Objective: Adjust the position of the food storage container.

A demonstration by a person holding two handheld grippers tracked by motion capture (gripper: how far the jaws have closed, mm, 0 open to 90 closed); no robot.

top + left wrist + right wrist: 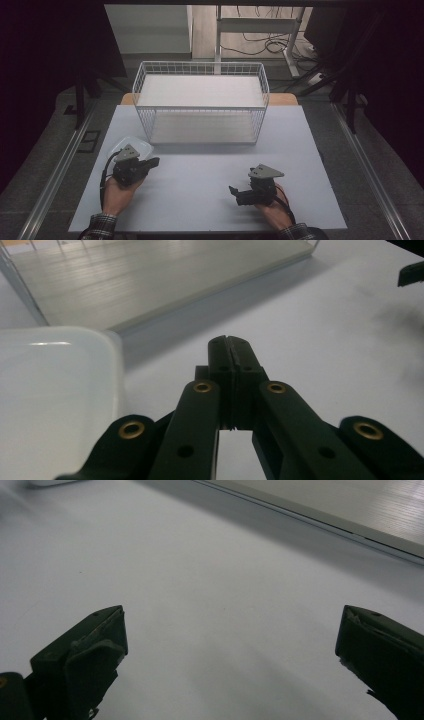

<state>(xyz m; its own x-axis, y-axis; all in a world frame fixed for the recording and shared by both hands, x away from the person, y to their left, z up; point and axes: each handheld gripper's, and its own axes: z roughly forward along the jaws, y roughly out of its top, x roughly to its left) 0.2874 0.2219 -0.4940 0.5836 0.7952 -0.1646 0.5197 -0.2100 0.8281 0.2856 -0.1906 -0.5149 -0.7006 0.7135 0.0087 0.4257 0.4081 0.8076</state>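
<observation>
My left gripper (154,161) rests low over the table at the left, held by a hand, jaws pressed together with nothing between them (230,342). A shallow white plastic tray (131,147) lies just behind and beside it; its rounded corner (55,385) sits left of the jaws. My right gripper (233,191) is at the front right, pointing left, jaws spread wide and empty (232,635). A white wire basket (201,100) with a pale board floor (150,280) stands at the back middle.
The grey table (200,175) has bare surface between the two grippers and in front of the basket. Dark floor, rails and cables surround it. The basket's board edge (350,530) runs across the upper right of the right gripper view.
</observation>
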